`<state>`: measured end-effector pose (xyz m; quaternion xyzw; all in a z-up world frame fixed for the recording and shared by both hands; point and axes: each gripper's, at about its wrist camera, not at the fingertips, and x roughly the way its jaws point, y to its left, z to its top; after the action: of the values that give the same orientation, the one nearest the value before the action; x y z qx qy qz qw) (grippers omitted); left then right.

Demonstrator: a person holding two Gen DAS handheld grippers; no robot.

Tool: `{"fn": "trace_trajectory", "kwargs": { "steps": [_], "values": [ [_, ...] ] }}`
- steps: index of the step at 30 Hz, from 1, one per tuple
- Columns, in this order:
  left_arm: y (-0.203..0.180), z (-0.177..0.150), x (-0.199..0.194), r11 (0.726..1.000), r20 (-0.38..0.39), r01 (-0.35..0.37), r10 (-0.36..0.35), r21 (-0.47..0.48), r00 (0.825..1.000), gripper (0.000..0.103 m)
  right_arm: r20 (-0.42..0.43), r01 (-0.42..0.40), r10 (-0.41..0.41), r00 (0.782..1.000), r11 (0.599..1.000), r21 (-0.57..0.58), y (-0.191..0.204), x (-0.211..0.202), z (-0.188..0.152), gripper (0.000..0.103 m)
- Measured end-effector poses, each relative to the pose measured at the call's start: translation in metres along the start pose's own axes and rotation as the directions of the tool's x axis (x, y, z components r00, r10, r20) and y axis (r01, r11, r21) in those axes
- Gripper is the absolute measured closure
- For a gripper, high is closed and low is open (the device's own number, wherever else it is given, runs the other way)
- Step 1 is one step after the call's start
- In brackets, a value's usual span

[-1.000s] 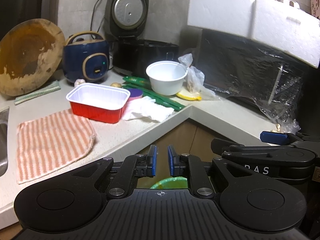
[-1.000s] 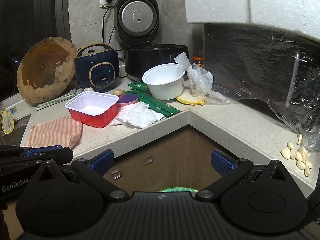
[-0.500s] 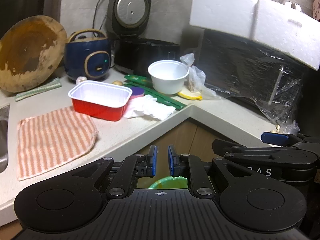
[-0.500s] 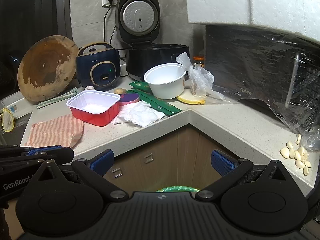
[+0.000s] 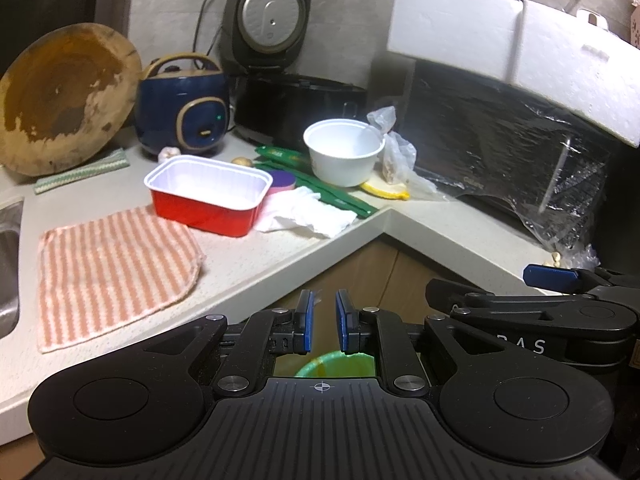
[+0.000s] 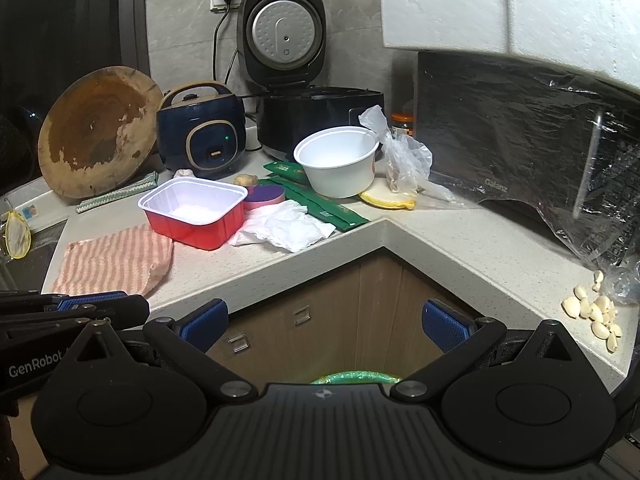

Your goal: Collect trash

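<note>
I hold the left hand-held gripper (image 5: 322, 322) nearly closed and empty, the right hand-held gripper (image 6: 324, 322) wide open and empty. The crumpled tissue (image 6: 282, 226) lies near the bench (image 6: 460, 248) edge, touching the red tray (image 6: 194, 216); a careless grab could drag both off.

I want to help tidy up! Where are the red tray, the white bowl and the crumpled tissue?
red tray (image 6: 192, 232), right wrist view, on its red front wall.
white bowl (image 6: 340, 176), right wrist view, on its outer side.
crumpled tissue (image 6: 286, 228), right wrist view, on its middle.
</note>
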<state>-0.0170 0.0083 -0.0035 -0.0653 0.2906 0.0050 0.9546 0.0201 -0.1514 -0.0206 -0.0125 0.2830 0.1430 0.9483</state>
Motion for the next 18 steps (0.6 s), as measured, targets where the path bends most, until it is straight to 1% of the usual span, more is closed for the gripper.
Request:
{"fn": "trace_trajectory", "kwargs": {
  "steps": [10,18],
  "values": [
    [0.011,-0.004,-0.001,1.000,-0.009,-0.001,0.000,-0.026,1.000,0.087,-0.009,0.000,0.000,1.000,1.000,-0.016,0.008,0.001,0.001,0.000],
    [0.022,0.002,0.009,0.999,-0.026,0.005,-0.007,-0.054,1.000,0.087,-0.022,0.012,-0.012,1.000,1.000,-0.018,0.012,0.010,0.005,0.000]
  ]
}}
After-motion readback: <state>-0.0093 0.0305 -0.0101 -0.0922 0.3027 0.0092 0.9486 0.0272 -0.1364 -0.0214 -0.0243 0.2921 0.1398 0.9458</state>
